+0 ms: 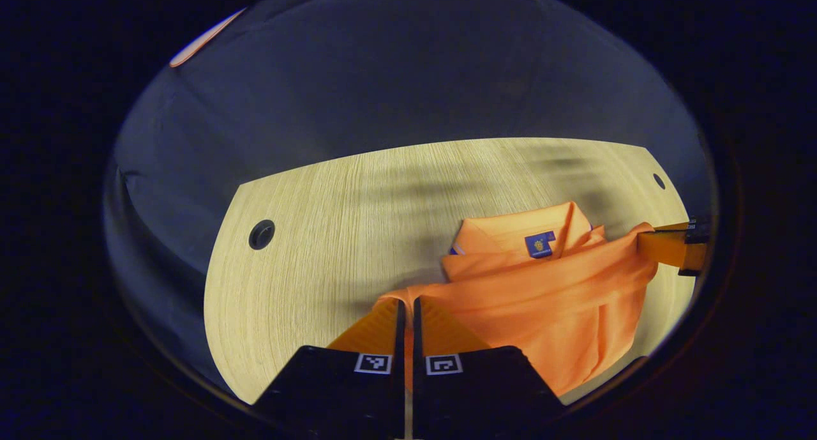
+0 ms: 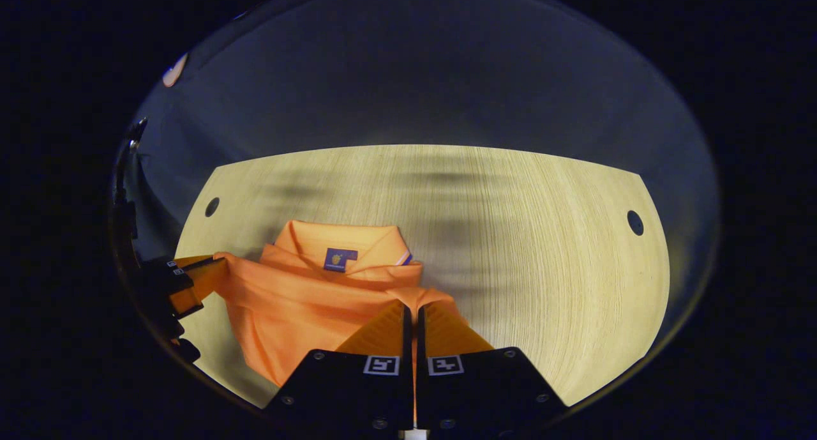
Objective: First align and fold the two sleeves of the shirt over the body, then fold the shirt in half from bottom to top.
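Note:
An orange polo shirt (image 1: 555, 299) lies on the pale wooden table (image 1: 357, 223), its collar with a blue label (image 1: 539, 243) pointing away from me. In the left gripper view my left gripper (image 1: 408, 303) is shut on a corner of the shirt's raised edge, and the right gripper (image 1: 676, 248) pinches the other corner at the far right. Between them the fabric hangs in a stretched band just short of the collar. In the right gripper view my right gripper (image 2: 413, 307) is shut on the shirt (image 2: 300, 306), near its collar (image 2: 340, 259), with the left gripper (image 2: 185, 280) holding the far corner.
Round cable holes (image 1: 262, 234) (image 2: 635, 222) sit near the table's (image 2: 523, 235) far corners. Dark cloth walls the booth behind the table. Bare wood stretches left of the shirt in the left gripper view and right of it in the right gripper view.

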{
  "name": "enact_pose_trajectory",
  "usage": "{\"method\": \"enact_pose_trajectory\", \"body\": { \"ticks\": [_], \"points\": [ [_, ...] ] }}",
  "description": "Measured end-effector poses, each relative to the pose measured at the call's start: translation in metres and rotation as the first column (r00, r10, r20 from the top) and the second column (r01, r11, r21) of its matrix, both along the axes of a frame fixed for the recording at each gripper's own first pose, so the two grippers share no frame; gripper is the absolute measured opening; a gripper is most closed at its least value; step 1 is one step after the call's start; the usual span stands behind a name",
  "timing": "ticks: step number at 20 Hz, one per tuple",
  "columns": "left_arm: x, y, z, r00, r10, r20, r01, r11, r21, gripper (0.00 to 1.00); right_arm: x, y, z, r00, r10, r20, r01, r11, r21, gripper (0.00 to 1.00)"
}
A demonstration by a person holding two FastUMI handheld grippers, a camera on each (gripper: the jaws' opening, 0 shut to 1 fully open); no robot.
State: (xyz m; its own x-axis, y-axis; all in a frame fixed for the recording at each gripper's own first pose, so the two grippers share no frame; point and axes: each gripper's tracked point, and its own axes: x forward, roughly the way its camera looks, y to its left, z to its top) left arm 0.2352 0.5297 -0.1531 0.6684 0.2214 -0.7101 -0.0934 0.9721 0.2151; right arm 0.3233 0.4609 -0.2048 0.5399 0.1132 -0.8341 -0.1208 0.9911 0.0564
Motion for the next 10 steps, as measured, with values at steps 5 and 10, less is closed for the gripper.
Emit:
{"method": "enact_pose_trajectory", "body": {
  "ticks": [5,10],
  "points": [
    [0.007,-0.001,0.022,0.997,-0.025,0.073,0.024,1.000,0.013,0.81,0.006,-0.009,0.013,0.998,-0.023,0.061,0.025,0.999,-0.039,0.77],
    [0.004,0.004,0.079,0.973,-0.024,0.228,0.008,0.998,0.069,1.00,0.003,-0.013,0.054,0.985,-0.057,0.163,0.058,0.998,0.001,1.00]
  ]
}}
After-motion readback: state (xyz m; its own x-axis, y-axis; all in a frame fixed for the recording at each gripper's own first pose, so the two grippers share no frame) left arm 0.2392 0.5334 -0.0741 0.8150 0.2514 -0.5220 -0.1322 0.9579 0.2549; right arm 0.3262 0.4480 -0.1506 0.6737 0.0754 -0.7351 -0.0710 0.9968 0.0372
